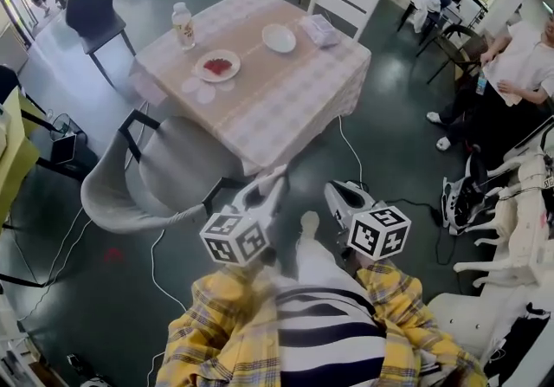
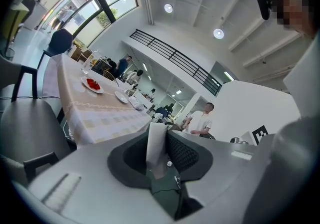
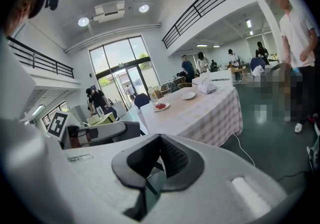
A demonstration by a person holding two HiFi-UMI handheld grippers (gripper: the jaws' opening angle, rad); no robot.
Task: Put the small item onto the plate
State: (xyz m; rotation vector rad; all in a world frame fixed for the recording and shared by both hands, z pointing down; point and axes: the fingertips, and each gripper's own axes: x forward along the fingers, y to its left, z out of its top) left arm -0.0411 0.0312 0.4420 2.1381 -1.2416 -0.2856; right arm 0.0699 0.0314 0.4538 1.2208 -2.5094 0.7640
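A person in a yellow plaid shirt (image 1: 225, 307) stands at the bottom of the head view with a tool in each hand, both pointing toward a cloth-covered counter (image 1: 286, 91) in the upper middle of the frame. The left tool (image 1: 277, 177), lower centre, is pinching the small item (image 2: 156, 145). In the left gripper view this is a thin white strip standing upright between the pads, well short of the counter. The right tool (image 1: 332, 190), just to its right, has its jaws pressed together with nothing between them, as the right gripper view shows.

On the counter sit a plate (image 1: 201, 70) carrying red pieces, a bare white dish (image 1: 279, 38) to its upper right, a bottle (image 1: 183, 26) at the left corner and a clear packet (image 1: 322, 30) near the far edge. A grey chair (image 1: 164, 173) stands at the counter's near left side, between it and the left tool, and a white chair (image 1: 346, 0) at its far side.
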